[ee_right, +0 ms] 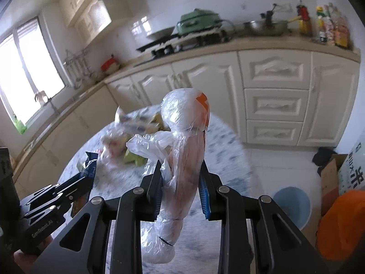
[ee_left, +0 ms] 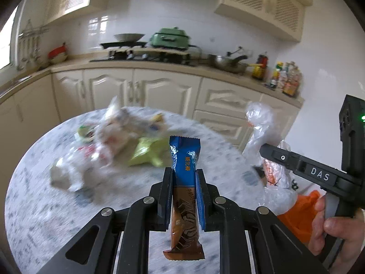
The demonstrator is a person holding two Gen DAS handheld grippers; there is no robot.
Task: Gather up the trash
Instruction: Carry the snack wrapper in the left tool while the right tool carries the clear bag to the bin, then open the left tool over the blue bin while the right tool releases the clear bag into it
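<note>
Two upright loads: left claw clamped on snack wrapper, right claw on plastic-wrapped roll.

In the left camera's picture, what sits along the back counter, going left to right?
Red bowl → stove → green pot → steel pan → dark sauce bottle → cluster of small bottles.

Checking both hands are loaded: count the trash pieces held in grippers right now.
2: a blue-and-brown snack wrapper in the left gripper, a clear plastic bag in the right gripper.
</note>
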